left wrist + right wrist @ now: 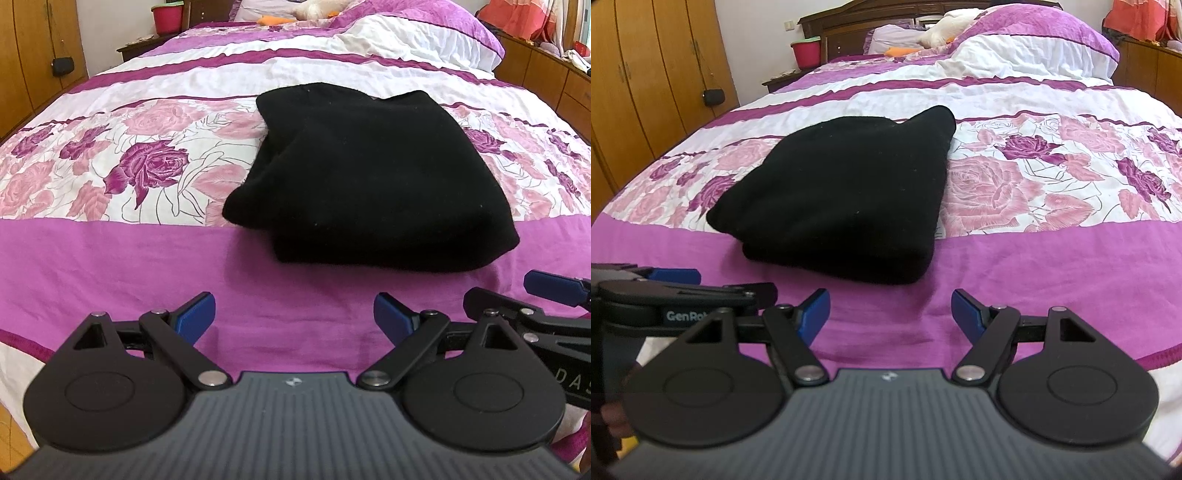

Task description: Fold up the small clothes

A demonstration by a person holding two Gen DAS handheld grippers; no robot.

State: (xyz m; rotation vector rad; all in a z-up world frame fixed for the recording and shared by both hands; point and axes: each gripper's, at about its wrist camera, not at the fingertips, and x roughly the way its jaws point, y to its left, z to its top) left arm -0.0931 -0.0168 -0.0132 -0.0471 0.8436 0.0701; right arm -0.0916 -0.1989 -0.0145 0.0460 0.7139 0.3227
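Note:
A black garment (pixel 365 177) lies folded into a thick rectangle on the pink floral bedspread (pixel 110 258); it also shows in the right wrist view (pixel 846 199). My left gripper (pixel 294 317) is open and empty, hovering over the magenta band in front of the garment's near edge. My right gripper (pixel 890 314) is open and empty, also just short of the garment's near edge. The right gripper's blue finger (pixel 550 286) shows at the right edge of the left wrist view; the left gripper's finger (pixel 677 275) shows at the left of the right wrist view.
Pillows (pixel 1034 48) and a soft toy (pixel 945 27) lie at the bed's head. Wooden wardrobes (pixel 639 74) stand to the left, a red bucket (pixel 806 53) on a nightstand, wooden drawers (pixel 554 74) to the right. The bed's front edge is right below the grippers.

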